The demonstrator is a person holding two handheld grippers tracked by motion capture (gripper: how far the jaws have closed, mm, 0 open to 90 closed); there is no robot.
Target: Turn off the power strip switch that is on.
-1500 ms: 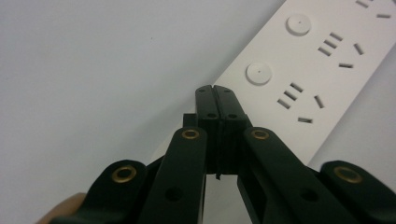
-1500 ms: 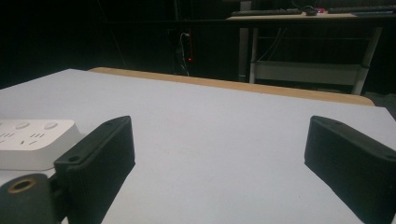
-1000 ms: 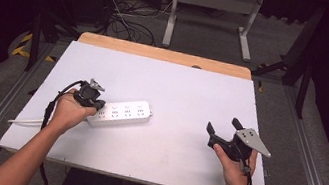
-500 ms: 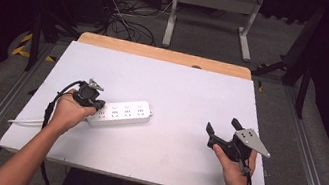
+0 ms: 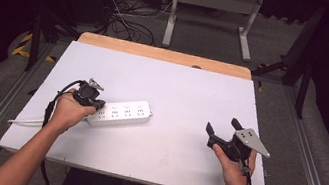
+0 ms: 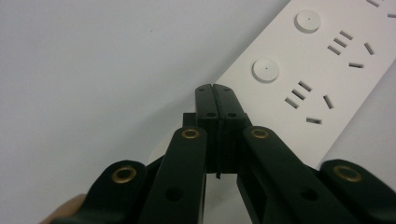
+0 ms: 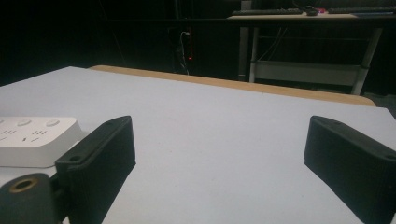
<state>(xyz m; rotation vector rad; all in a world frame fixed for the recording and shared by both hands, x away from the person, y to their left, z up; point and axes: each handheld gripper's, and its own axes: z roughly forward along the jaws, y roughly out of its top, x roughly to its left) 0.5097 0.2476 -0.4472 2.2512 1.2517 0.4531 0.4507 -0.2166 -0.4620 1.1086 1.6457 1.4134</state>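
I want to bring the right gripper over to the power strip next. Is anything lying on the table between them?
Nothing visible does. Between the right gripper and the power strip the white table is bare. The right gripper's jaws stand wide open; the left gripper, jaws shut, sits over the strip's far end.

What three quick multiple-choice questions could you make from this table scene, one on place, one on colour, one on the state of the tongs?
1. Where does the power strip lie?
A. by the left tongs
B. by the right tongs
C. on the floor

2. What colour is the power strip?
A. black
B. white
C. orange

3. How do the right tongs stand?
A. shut on the strip
B. shut, empty
C. open, empty

Answers: 1 A, the left tongs' tips sit at its end; 2 B, its casing is white; 3 C, the jaws stand wide apart over bare table.
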